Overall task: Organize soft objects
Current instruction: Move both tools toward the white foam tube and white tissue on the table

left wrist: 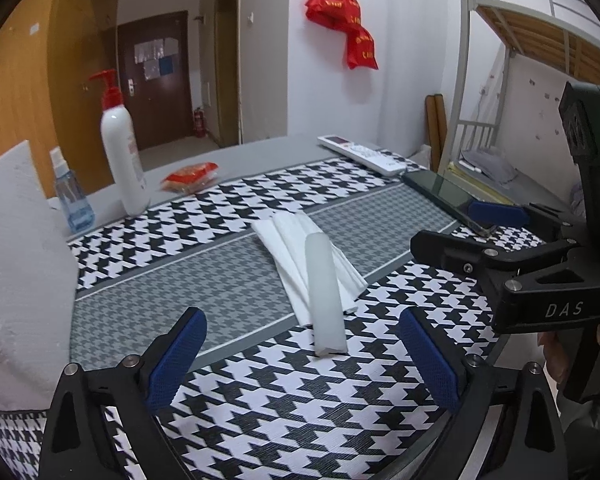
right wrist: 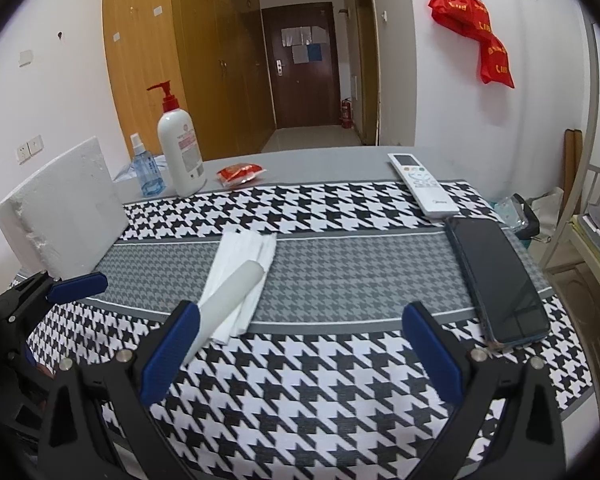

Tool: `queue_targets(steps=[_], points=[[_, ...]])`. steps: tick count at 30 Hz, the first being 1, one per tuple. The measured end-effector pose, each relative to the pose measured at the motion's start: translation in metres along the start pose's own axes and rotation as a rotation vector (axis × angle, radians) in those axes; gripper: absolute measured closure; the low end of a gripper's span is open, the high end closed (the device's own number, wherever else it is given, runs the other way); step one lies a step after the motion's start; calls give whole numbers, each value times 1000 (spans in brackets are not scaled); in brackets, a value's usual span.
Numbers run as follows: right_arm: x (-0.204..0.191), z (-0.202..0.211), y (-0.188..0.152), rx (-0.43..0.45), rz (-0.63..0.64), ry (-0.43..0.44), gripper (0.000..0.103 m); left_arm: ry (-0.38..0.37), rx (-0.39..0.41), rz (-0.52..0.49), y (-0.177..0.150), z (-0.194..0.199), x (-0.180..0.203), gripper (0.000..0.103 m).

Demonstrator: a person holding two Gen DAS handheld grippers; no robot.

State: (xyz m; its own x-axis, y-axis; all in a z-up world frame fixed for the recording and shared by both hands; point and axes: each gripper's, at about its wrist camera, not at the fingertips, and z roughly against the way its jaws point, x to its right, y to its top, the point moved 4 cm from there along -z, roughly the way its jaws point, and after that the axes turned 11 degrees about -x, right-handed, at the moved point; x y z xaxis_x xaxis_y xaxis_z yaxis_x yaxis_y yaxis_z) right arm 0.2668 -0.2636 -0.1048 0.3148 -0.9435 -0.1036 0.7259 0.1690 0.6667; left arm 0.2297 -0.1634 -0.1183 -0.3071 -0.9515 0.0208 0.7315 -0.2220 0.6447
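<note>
Here, both tools spread, nothing gripped.
Left gripper (left wrist: pixel 302 356) and right gripper (right wrist: pixel 300 352) gape, empty; translucent roll (left wrist: pixel 325 294) lies on folded white tissue (left wrist: pixel 288 236), frame centre, houndstooth cloth (left wrist: pixel 300 400).

Foam block (right wrist: pixel 64 216) left — phone (right wrist: pixel 496 280) right

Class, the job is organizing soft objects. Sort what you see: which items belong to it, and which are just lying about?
Belongs to the job:
folded white tissues
pale soft strip lying across them

Just lying about:
pump bottle
spray bottle
red packet
remote control
phone
foam block
</note>
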Motion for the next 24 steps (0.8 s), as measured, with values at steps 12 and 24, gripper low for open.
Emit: queue_targets(steps=[12, 24], points=[[5, -7, -4, -36, -10, 17, 1, -34, -81, -12, 0, -19, 9, 29], [7, -7, -5, -43, -14, 27, 1, -27, -165, -36, -5, -38, 18, 59]])
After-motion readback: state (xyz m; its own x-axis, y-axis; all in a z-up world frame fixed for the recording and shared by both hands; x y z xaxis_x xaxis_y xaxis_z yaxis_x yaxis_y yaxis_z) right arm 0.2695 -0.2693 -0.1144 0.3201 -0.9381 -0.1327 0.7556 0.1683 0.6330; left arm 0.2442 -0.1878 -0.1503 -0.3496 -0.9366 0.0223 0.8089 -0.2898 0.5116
